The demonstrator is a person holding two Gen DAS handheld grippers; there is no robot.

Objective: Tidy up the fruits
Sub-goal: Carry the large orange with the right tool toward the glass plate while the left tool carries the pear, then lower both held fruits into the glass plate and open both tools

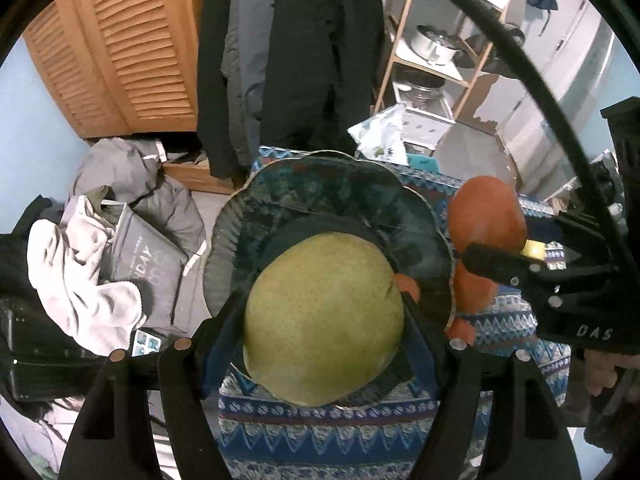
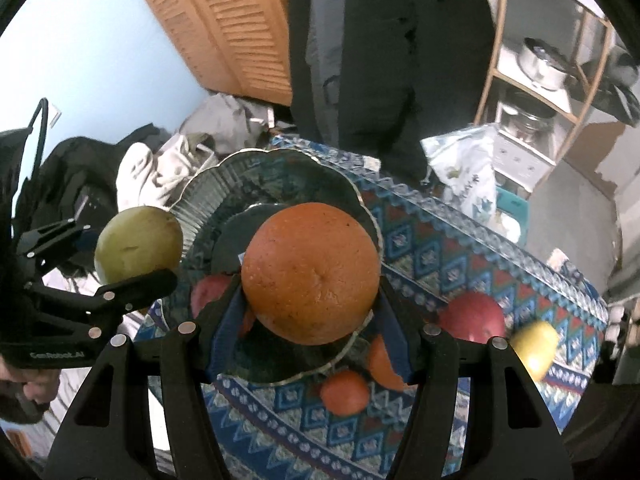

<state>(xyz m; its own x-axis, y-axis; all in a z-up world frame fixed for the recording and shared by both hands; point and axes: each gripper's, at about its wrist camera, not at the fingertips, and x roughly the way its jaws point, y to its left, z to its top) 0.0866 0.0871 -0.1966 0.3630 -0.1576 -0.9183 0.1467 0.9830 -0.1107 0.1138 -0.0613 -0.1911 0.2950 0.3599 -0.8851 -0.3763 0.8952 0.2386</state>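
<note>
My left gripper [image 1: 324, 312] is shut on a large green pear [image 1: 323, 318] and holds it above the near side of a dark glass plate [image 1: 280, 196]. My right gripper [image 2: 310, 292] is shut on a big orange [image 2: 311, 272], held over the same plate [image 2: 224, 184]. The orange [image 1: 486, 216] and the right gripper also show in the left wrist view, at the plate's right. The pear [image 2: 138, 244] shows in the right wrist view at the plate's left edge. A red fruit [image 2: 210, 290] lies on the plate, partly hidden.
On the patterned tablecloth [image 2: 420, 248] lie a red apple [image 2: 472, 316], a yellow fruit [image 2: 534, 346], a small orange fruit [image 2: 345, 391] and another orange piece [image 2: 384, 364]. A white bag [image 2: 466, 164] stands at the far edge. Clothes [image 1: 120, 208] pile on the left.
</note>
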